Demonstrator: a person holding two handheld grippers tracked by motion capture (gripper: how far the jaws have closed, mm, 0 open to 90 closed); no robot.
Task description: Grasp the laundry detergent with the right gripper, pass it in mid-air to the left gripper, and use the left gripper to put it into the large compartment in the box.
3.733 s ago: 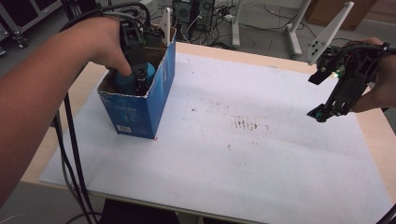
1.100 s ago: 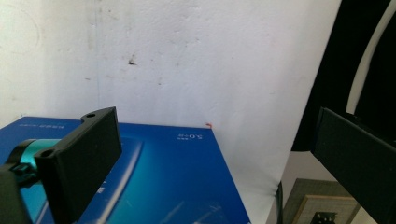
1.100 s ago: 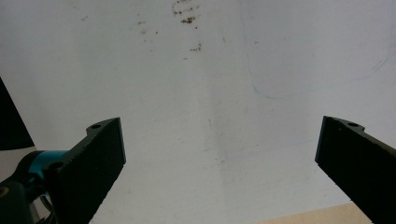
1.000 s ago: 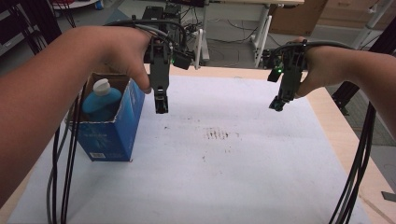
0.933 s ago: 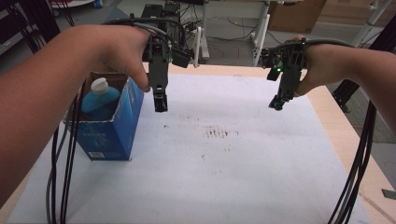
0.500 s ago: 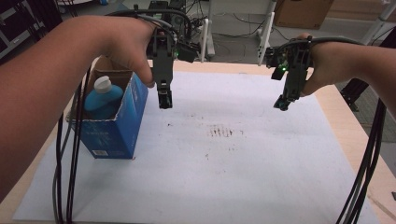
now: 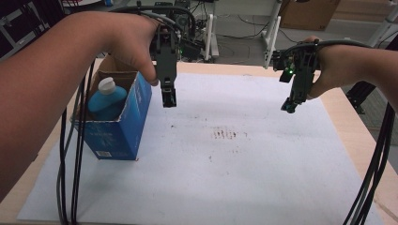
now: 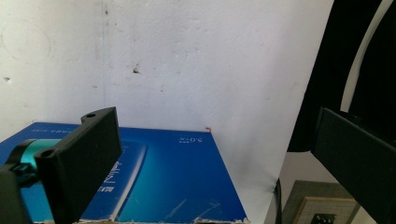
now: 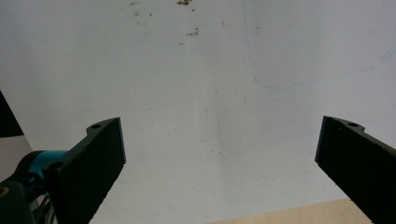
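Left gripper: jaws spread wide, nothing between them, held above the white sheet just right of the blue carton, left of frame centre in the high view. 3.7 seconds ago it was down inside that carton; it has since lifted out and moved clear. Judgement: placement looks finished.

Blue bottle: white cap up, standing inside the open-topped carton, released.

Right gripper: jaws wide, empty, hanging at right of centre; drawn in from the far right edge since the earliest picture.

Blue carton, left gripper view: at the bottom of frame, below the jaws.

Open room: sheet bare through the centre and lower frame, faint brown specks only. Wooden table edge shows at right; black cables hang at lower left.
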